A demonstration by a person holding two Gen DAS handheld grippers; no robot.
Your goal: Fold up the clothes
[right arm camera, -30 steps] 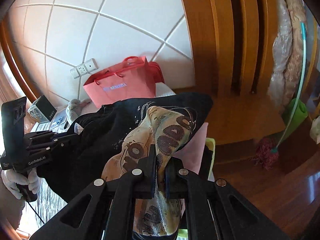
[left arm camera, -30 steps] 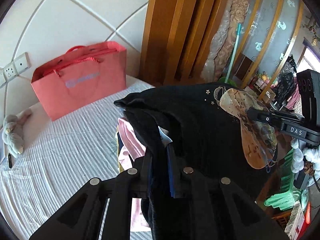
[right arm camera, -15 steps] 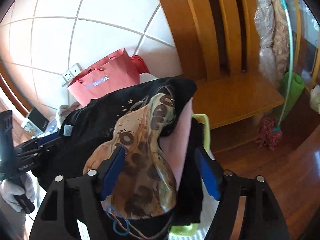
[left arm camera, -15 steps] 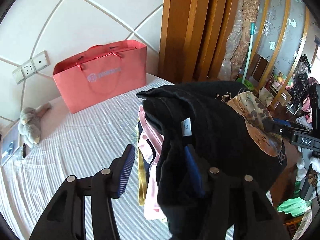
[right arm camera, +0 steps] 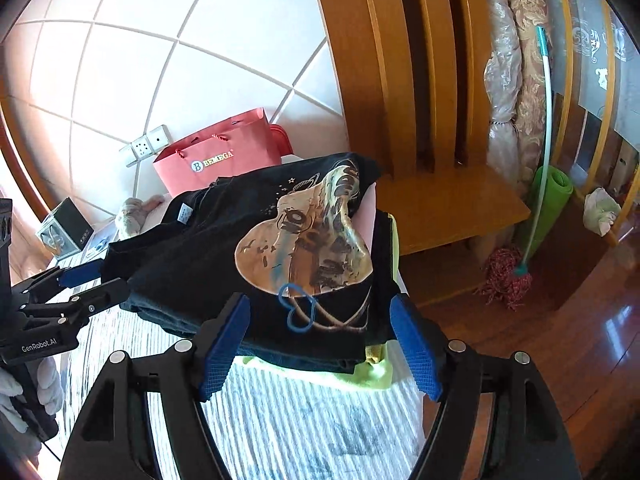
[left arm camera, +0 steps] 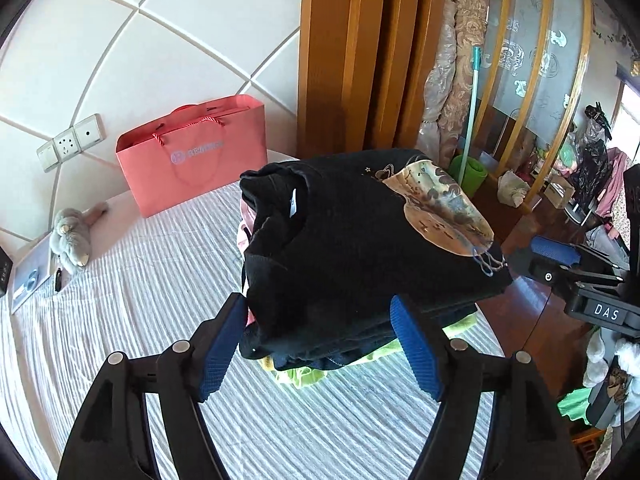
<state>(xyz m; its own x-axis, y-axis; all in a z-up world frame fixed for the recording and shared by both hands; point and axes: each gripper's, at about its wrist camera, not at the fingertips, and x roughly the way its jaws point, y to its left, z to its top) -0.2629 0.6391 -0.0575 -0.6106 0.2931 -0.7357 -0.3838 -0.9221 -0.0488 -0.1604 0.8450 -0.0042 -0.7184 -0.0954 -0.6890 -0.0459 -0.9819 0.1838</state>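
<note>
A folded black shirt [left arm camera: 352, 248] lies on top of a pile of clothes [right arm camera: 360, 372] in the middle of the frame, on the striped bed [left arm camera: 132, 300]. The left gripper [left arm camera: 320, 344] has just been opening and stands wide, and its blue pads seem not to press the shirt. The right gripper [right arm camera: 320, 344] is wide too, holding nothing. A pink bag [left arm camera: 192, 156] stands at the upper left.

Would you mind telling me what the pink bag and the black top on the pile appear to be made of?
The pink bag looks like stiff matte paper: flat creased sides, twisted cord handles. The black top seems a soft matte knit, likely cotton, draping in limp folds; its tan print looks slightly glossy.
</note>
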